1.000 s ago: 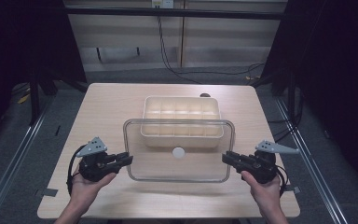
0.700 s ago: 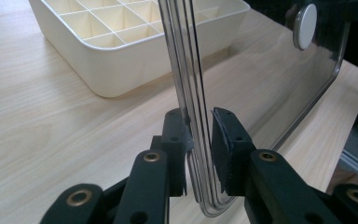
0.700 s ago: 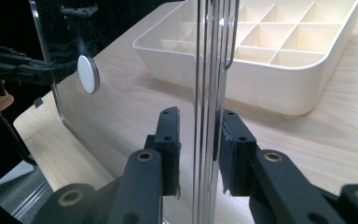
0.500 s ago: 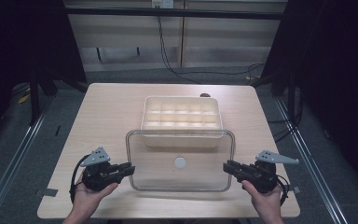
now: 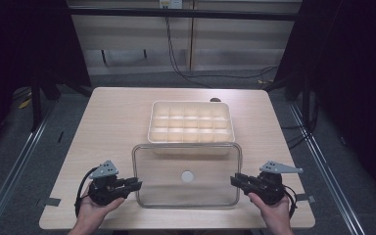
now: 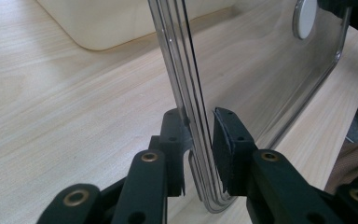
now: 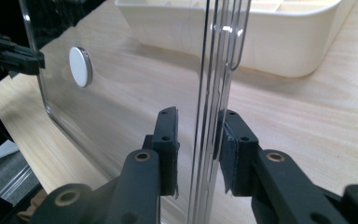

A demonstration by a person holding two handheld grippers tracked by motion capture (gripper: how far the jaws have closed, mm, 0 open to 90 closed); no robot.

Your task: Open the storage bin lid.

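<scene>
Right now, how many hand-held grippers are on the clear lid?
2. The left hand-held gripper clamps the clear lid at its left edge; the right hand-held gripper clamps its right edge.

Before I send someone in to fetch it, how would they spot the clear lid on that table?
On the wooden table, look at the near half, in front of the cream compartment tray. The clear lid is the see-through rounded rectangle gripped at its two short edges by the left gripper and right gripper. Unlike the opaque tray, it is transparent, with one white round disc at its centre.
</scene>
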